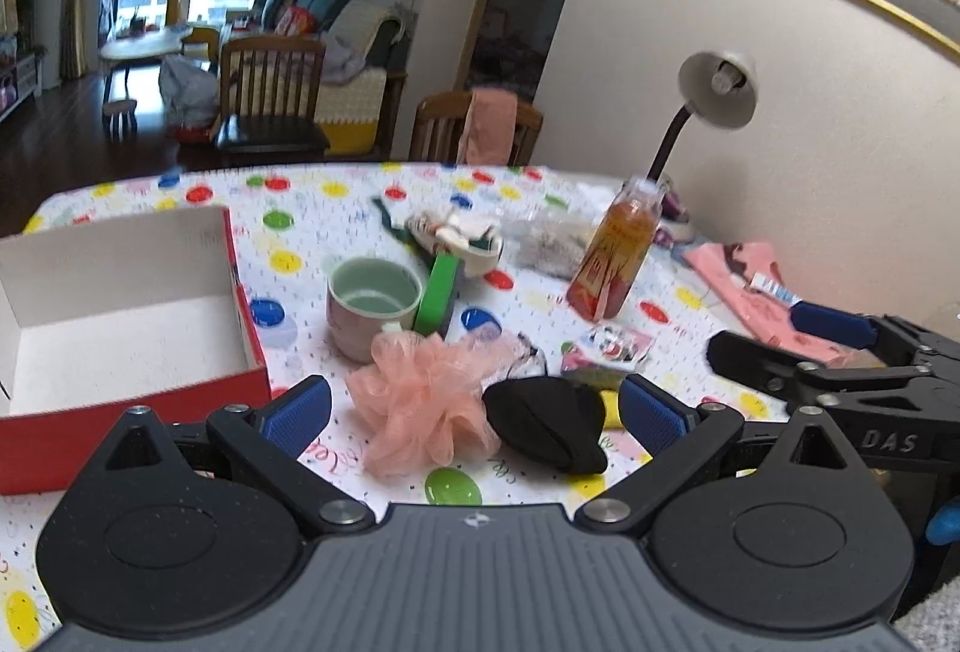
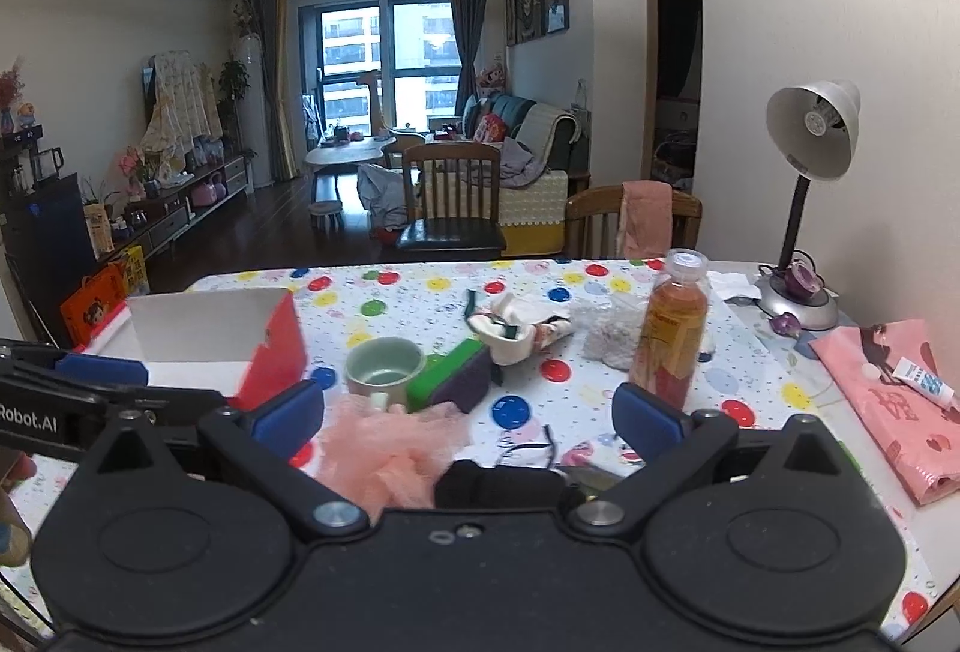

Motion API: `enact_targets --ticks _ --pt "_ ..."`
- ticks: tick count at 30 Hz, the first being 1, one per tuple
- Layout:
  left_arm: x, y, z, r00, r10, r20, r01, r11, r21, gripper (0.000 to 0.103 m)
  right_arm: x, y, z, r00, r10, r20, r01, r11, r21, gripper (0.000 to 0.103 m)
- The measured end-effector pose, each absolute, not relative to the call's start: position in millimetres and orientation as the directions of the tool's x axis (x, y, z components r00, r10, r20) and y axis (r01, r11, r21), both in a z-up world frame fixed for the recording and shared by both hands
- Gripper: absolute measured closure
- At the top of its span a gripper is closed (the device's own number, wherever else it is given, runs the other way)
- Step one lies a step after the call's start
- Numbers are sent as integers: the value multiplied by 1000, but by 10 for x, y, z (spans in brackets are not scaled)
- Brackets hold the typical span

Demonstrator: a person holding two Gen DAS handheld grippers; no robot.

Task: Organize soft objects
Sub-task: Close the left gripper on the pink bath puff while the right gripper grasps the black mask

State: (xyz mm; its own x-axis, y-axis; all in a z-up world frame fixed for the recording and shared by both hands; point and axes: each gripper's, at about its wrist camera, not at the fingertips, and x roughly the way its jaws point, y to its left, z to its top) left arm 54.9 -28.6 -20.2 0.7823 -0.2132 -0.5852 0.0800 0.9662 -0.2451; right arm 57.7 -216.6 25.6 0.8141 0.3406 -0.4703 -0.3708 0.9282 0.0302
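Observation:
A pink mesh bath pouf [image 1: 420, 406] and a black soft pad [image 1: 549, 421] lie on the dotted tablecloth, both between the open fingers of my left gripper [image 1: 474, 406], which is empty. In the right wrist view the pouf [image 2: 384, 448] and the black pad [image 2: 498, 481] lie just before my right gripper [image 2: 468, 421], which is open and empty. A green and purple sponge [image 2: 456, 376], a white fluffy cloth [image 2: 606, 331] and a crumpled patterned cloth [image 2: 516, 328] lie farther back. A red box with a white inside [image 1: 120, 304] stands open at the left.
A green cup [image 1: 372, 301] stands behind the pouf. An orange drink bottle [image 2: 672, 334] stands upright at the right. A desk lamp [image 2: 807, 208], a pink bag [image 2: 888, 400] with a small tube [image 2: 924, 382] and a snack wrapper [image 1: 606, 346] are at the right. Chairs stand beyond the far edge.

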Motion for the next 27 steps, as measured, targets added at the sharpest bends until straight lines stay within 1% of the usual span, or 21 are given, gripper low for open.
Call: enact_targets --ticks 4,8,14,21,27 --pt "748 -345 -335 756 -219 -617 71 964 -256 0 739 -2325 126 798 328 -505 -365 930 28 1" --pt "934 -437 -467 741 -182 -647 55 976 -212 0 895 -2443 -22 771 328 -546 -381 924 17 2" --pt "1217 -589 -679 715 -130 -687 40 989 -145 0 1102 -2479 -303 699 388 -601 -498 867 -21 2" --pt "1497 -680 -989 674 -86 -734 0 993 -117 0 1352 -2386 -685 603 422 -677 -603 796 -42 5" --pt "1698 -711 -1235 631 -40 -775 -40 996 -83 0 1459 -2251 -962 537 452 -713 -679 733 -47 7"
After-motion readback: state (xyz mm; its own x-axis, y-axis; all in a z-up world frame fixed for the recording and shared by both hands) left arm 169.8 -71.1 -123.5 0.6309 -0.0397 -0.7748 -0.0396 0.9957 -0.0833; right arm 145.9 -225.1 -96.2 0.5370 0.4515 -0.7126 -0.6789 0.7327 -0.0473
